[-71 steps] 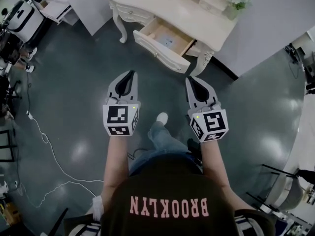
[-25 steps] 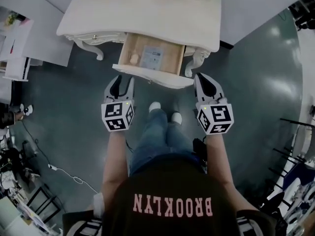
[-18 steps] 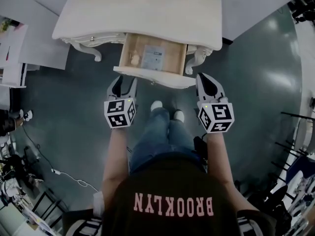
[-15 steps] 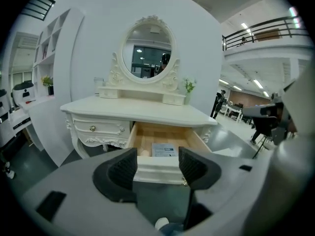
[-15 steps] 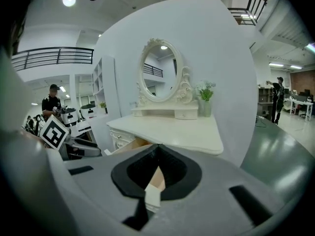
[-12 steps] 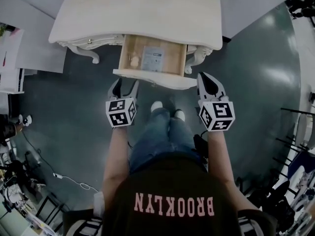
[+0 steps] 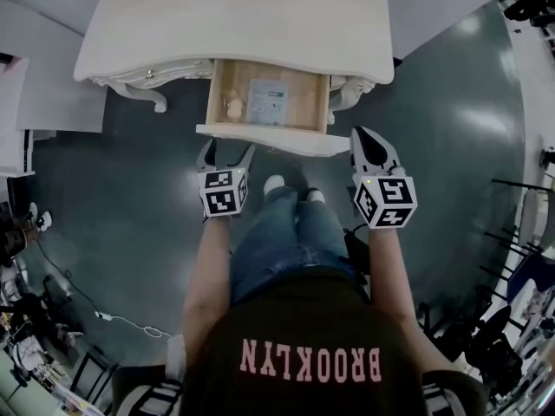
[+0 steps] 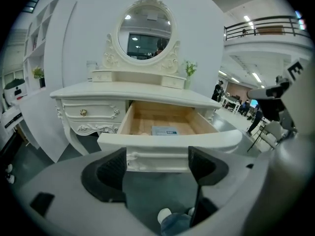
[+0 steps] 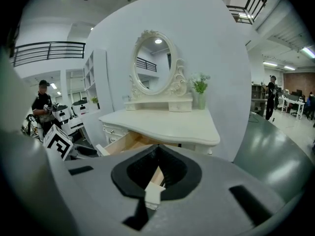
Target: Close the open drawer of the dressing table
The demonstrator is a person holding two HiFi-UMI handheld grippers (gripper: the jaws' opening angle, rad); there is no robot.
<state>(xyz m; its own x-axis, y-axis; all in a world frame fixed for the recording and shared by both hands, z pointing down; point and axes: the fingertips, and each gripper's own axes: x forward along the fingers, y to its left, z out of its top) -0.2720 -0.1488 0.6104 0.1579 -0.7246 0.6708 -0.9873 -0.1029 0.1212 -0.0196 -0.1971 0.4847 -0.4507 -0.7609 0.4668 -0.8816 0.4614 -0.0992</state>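
Progress so far looks nil: the pale wooden drawer with a cream carved front (image 7: 269, 137) stands pulled well out from the front edge of the cream-white dressing table (image 7: 234, 24), with a pale blue card (image 7: 266, 102) lying inside it. The left claw (image 7: 227, 152) has just been opening and is spread wide with nothing gripped; the carved front sits just beyond its tips, near its left end, and whether they touch cannot be told. The right claw (image 7: 368, 137) is pinched together and empty, beside the front's right corner. By my judgement the whole push inward is still to do
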